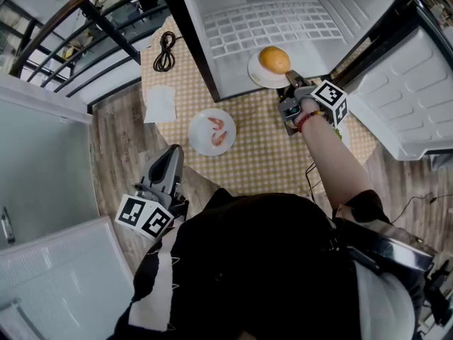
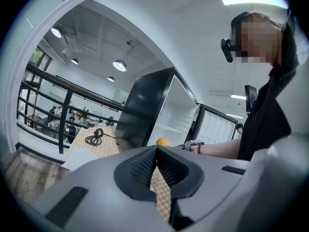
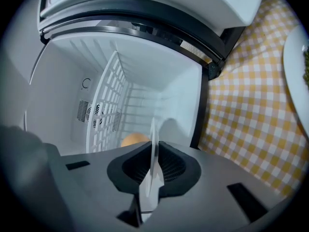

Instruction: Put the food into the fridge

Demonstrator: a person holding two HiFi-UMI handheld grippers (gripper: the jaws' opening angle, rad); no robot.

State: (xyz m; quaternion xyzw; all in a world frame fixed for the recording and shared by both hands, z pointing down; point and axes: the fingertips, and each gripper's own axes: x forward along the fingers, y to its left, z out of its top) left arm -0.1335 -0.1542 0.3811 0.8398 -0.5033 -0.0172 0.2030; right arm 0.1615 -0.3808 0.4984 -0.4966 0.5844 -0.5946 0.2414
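Right claw is clamped on the near right rim of a round white plate. The plate lies flat in the mouth of the open fridge. It carries one rounded orange food item, which shows no distinct long axis. Left claw is pressed together with nothing in it, near left by the counter edge.

Counted on the counter:
- One second plate with two pink shrimps.
- One napkin.
- One black cable.
- A third plate, seen only as an edge in the right gripper view.
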